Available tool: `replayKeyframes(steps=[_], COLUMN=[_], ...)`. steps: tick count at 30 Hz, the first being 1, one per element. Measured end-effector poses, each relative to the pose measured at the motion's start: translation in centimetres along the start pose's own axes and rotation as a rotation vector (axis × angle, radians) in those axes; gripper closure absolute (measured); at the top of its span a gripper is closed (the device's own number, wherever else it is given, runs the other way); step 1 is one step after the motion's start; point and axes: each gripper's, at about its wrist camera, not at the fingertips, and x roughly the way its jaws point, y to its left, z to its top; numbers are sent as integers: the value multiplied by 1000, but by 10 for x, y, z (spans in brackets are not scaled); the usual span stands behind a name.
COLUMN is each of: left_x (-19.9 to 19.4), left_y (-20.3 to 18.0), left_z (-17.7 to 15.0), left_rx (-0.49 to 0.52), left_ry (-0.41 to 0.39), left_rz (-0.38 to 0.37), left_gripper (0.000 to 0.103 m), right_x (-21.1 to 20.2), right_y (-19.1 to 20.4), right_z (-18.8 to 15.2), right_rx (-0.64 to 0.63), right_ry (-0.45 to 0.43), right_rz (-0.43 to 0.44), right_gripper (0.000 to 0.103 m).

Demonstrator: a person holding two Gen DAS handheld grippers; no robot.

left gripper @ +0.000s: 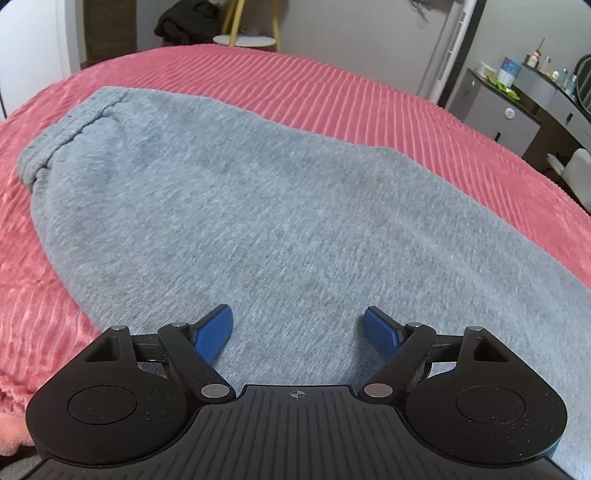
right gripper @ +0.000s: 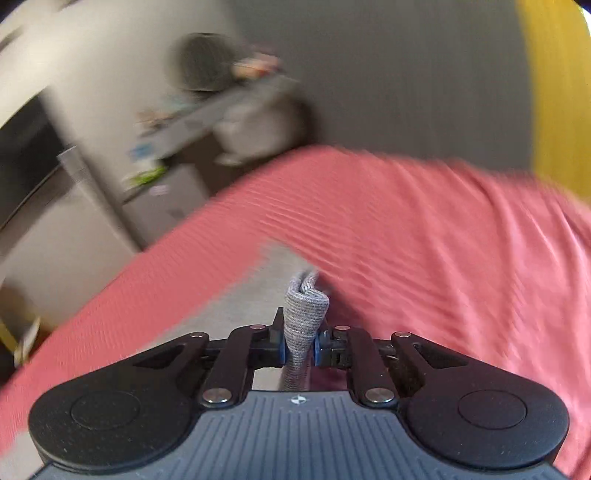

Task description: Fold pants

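Note:
Grey knit pants [left gripper: 229,206] lie spread over a pink ribbed bedspread [left gripper: 332,92], with the elastic waistband [left gripper: 62,136] at the far left. My left gripper [left gripper: 298,323] hovers just over the grey fabric, open, its blue pads [left gripper: 216,332] wide apart with nothing between them. In the blurred right wrist view, my right gripper [right gripper: 300,341] is shut on a bunched fold of the grey pants [right gripper: 304,314], which stands up between the pads and trails away below. More grey cloth [right gripper: 258,284] lies on the bedspread [right gripper: 424,240] beyond it.
A grey cabinet with bottles and boxes [left gripper: 517,96] stands past the bed's right edge, beside a white tower fan [left gripper: 448,51]. A round white stool with yellow legs [left gripper: 245,38] and a dark bundle [left gripper: 184,22] sit behind the bed. Yellow curtain [right gripper: 557,92] at the right.

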Motion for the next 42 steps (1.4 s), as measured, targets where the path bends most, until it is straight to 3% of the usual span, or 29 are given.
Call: replayKeyframes(steps=[3, 6, 9, 12, 14, 16, 18, 19, 20, 21, 22, 25, 27, 31, 34, 35, 37, 38, 42], left_x=[-2, -5, -7, -8, -9, -9, -13, -16, -19, -22, -25, -25, -14, 24, 38, 44, 53, 55, 51], left_y=[2, 5, 7, 6, 4, 0, -9, -16, -25, -34, -46, -87, -116, -159, -171, -174, -178, -180, -174], left_z=[0, -1, -2, -2, -3, -3, -3, -4, -4, -4, -4, -5, -7, -11, -14, -14, -16, -17, -14], left_rx=[-17, -39, -46, -37, -26, -8, 24, 50, 73, 90, 109, 162, 196, 188, 142, 126, 110, 116, 86], left_ry=[-6, -11, -12, -15, -18, -12, -15, -9, -3, 9, 26, 90, 154, 288, 335, 359, 373, 374, 368], left_rz=[-20, -42, -62, -77, -96, -119, -166, -202, -246, -295, -354, -508, -565, -561, -640, -638, -645, -641, -635], left_gripper=[20, 20, 20, 20, 20, 20, 20, 21, 21, 21, 21, 21, 25, 40, 42, 47, 58, 81, 86], right_x=[-13, -13, 4, 28, 33, 42, 50, 51, 52, 51, 49, 41, 40, 41, 40, 40, 42, 46, 49], right_y=[86, 165, 212, 230, 213, 175, 131, 114, 100, 89, 79, 72, 75, 77, 73, 72, 67, 68, 67], right_z=[-14, -59, -117, -166, -169, -153, -142, -137, -135, -134, -134, -134, -134, -133, -138, -138, -139, -139, -138], right_rx=[-224, -406, -482, -486, -330, -38, 197, 231, 225, 251, 309, 360, 341, 343, 364, 374, 395, 404, 425], right_ry=[10, 92, 231, 459, 518, 547, 529, 510, 499, 490, 476, 400, 394, 385, 386, 387, 390, 393, 389], right_rz=[209, 378, 464, 501, 560, 635, 588, 498, 394, 342, 331, 336, 340, 381, 405, 415, 438, 446, 472], right_gripper=[91, 90, 89, 74, 64, 57, 55, 56, 62, 82, 86, 84, 79, 71, 68, 66, 60, 58, 57])
